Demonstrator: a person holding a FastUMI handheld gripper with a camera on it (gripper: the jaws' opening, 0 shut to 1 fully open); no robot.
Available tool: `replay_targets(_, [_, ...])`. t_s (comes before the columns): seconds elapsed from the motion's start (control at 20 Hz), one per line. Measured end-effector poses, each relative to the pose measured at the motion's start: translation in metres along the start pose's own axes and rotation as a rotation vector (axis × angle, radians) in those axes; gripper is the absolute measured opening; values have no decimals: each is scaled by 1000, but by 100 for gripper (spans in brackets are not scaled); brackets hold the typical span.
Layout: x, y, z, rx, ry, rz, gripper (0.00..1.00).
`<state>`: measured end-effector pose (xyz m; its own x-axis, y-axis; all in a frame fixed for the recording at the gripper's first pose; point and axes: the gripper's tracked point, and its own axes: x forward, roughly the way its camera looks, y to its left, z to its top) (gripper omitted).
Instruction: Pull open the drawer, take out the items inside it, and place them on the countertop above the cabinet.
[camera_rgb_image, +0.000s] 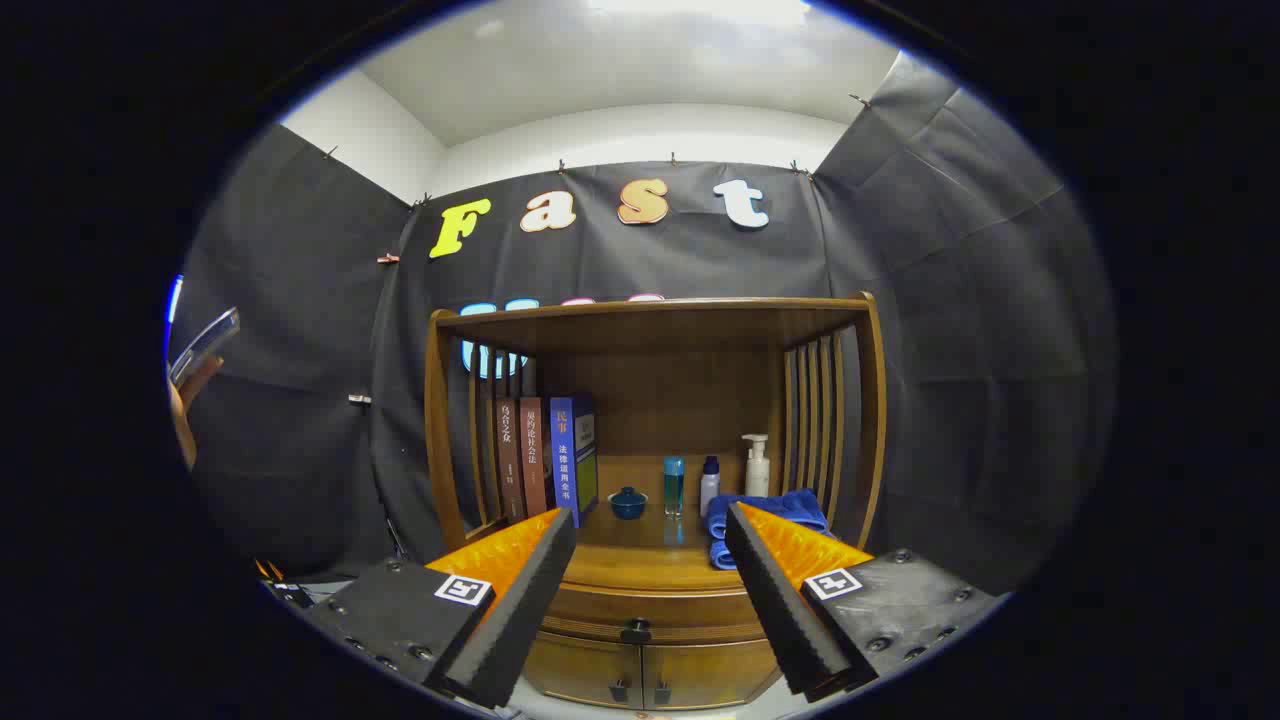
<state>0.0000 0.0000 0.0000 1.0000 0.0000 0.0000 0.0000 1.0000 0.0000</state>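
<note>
The tongs (650, 545) are held wide apart and empty, well short of the wooden cabinet (655, 480). The closed drawer (640, 610) with its dark knob (636, 631) is seen between and below the fingertips, under the worktop (640, 560). Beyond the tips, a blue lidded bowl (628, 503), three bottles (708, 484) and folded blue towels (775, 515) are noted on the worktop, with books (545, 455) beyond the left finger.

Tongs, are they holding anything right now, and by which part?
Nothing: the tongs are open and empty, short of the drawer knob.
</note>
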Motion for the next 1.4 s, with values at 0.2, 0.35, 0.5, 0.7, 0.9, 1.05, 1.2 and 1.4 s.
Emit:
replay_targets(0.2, [1, 0, -3, 12, 7, 0, 98])
replay_targets(0.35, [0, 3, -2, 10, -1, -1, 98])
replay_targets(0.5, [-1, 2, 2, 15, -18, -5, 98])
replay_targets(0.7, [0, 1, 5, 18, -25, -10, 98])
replay_targets(0.9, [1, 4, 3, 24, -21, 0, 98])
replay_targets(1.05, [3, 6, 0, 8, -20, 0, 98])
replay_targets(1.2, [5, 10, -7, 0, -12, -1, 98])
replay_targets(1.4, [10, 11, -20, 2, 11, -26, 98])
